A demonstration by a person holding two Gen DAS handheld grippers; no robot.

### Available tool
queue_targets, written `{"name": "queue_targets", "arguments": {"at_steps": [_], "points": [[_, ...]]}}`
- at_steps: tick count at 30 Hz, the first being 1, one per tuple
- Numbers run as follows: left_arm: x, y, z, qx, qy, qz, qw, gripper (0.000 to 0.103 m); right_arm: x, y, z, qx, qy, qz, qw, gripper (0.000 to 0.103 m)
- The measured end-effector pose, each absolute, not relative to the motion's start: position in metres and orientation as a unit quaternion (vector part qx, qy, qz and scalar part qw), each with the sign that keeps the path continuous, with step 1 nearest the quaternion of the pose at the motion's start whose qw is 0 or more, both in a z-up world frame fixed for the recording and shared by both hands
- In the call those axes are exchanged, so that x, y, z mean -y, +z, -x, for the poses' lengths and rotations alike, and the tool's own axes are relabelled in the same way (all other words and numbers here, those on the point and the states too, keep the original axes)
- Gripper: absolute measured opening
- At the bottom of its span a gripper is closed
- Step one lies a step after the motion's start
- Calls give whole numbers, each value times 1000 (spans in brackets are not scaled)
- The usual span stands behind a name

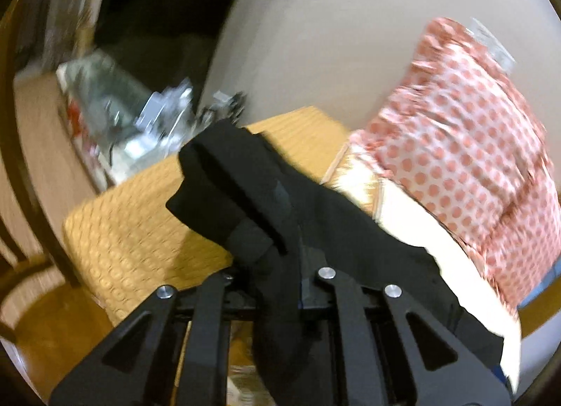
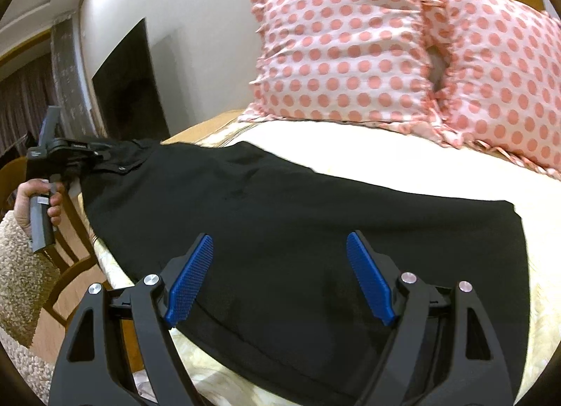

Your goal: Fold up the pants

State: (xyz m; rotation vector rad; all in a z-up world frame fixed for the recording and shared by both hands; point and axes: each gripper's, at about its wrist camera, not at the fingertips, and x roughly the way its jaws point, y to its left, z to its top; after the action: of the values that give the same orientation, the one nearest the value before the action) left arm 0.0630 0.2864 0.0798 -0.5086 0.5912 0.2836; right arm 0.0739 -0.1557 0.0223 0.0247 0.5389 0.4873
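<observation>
Two hand-held grippers in play, one garment. The black pants (image 2: 280, 223) lie spread lengthwise across the bed (image 2: 385, 146), near the two spotted pillows (image 2: 350, 48) but not touching them as far as I can tell. The left hand-held gripper (image 2: 87, 153) is clamped on the waistband end, which it holds raised off the bed's edge, probably to carry that end over for a fold. In the left wrist view the fabric bunches between and over the fingers, so the pads themselves are hidden and I judge the clamp from the cloth hanging off it. The right hand-held gripper (image 2: 280, 279) hovers above the leg end with its blue pads (image 2: 191, 279) wide apart, holding nothing; presumably set to pin or pick up that end. The left view is motion-blurred: the clutter (image 1: 140, 118) beyond the bed is unreadable. The hems are cut off below the frame.
</observation>
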Motion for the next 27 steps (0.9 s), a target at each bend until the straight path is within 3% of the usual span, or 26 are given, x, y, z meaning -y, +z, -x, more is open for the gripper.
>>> {"name": "queue_targets", "arguments": {"at_steps": [8,14,19,23,27], "points": [[-159,147,-82,-255,22,125,959,11,209,24,-68,-253,191,-63,946,82],[-41,168,-90,-252,-121,67,958,11,258,22,-55,-246,140,-100,954,82],[58,137,-87,-289,-234,25,928,11,295,18,-37,-241,91,-123,958,83],[108,71,-90,-384,-277,1,881,11,315,11,-30,-248,66,-133,957,84],[115,60,-80,-368,-265,-30,890,11,328,8,-27,-247,52,-141,957,84]]}}
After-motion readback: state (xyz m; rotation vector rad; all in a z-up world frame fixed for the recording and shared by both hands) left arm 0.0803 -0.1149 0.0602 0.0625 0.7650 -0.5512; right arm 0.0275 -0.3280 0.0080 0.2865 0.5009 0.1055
